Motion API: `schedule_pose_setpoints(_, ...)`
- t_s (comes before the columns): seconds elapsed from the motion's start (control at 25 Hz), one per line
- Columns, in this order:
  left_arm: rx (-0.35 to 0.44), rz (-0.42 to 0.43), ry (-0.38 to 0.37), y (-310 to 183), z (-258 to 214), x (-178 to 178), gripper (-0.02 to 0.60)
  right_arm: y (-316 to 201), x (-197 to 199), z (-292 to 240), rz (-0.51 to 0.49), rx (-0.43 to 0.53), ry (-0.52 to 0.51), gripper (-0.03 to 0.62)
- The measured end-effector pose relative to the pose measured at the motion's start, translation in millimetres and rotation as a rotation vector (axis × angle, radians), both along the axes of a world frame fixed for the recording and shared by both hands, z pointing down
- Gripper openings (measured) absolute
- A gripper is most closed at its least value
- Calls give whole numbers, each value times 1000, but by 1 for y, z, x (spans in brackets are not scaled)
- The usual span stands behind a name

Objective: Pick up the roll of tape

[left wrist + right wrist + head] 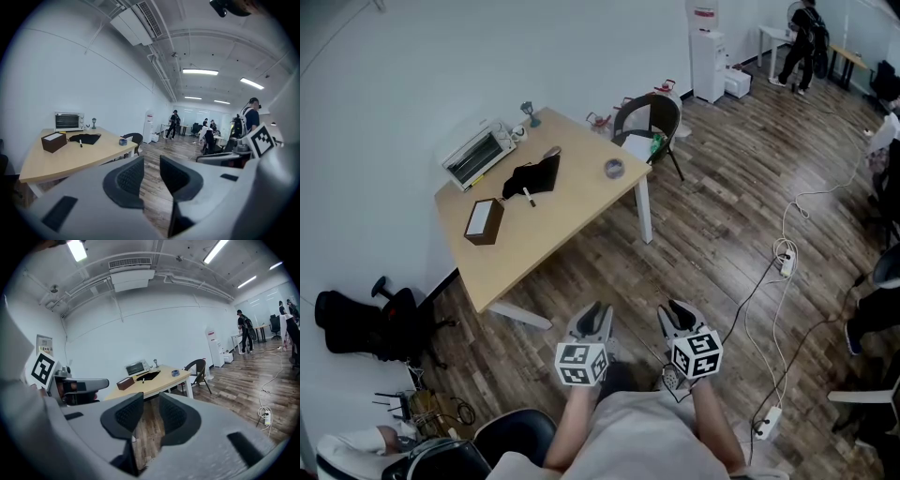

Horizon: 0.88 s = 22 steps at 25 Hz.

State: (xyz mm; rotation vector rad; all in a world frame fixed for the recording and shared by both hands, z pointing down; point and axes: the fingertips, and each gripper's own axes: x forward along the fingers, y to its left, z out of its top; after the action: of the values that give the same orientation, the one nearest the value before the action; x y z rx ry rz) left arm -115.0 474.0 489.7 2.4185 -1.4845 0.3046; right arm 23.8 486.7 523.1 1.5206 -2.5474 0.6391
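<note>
Head view: table [544, 220] stands against the wall, well ahead of the person. Tape [614, 168] lies flat on it near the right edge, close to the corner by the chair [649, 118]. Also on the table: oven [478, 155] at the wall side, black cloth [536, 173] with a pen [528, 196] just beside it, box [484, 221] toward the near end. Left gripper [596, 317] and right gripper [679, 314] are held low over the wood floor [712, 206], side by side, well apart from the table. A power strip [786, 259] and cables lie on the floor at right.

Left gripper view: left gripper [151, 165] claw narrow, a slim gap between the pads, only floor showing through it, nothing held. Table is off to the left; tape [123, 141] sits near its far right end, well short of reach. Box, cloth and oven line up left of the tape. People stand far back in the room.

Right gripper view: right gripper [151, 403] claw narrow too, pads slightly apart, bare floor between them, nothing held. Table is straight beyond the jaws; tape [175, 373] rests at its right end, next to the chair. Left gripper's marker cube [43, 369] shows at the left edge
</note>
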Motion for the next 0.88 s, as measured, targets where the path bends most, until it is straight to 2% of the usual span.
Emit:
schedule_pose_setpoints(0.24,-14,-22,-10,6,5,-4,124,0,8,4,13,-3,-37,117)
schedule_pose_setpoints(0.48,-35,-77,-14,4,19,-31,130,-7,1,17,15,-29,-62,118)
schedule_pose_setpoints(0.88,-36,-48,-10,-70,20,-25,146,-60,7,11,32,-18,-52,135)
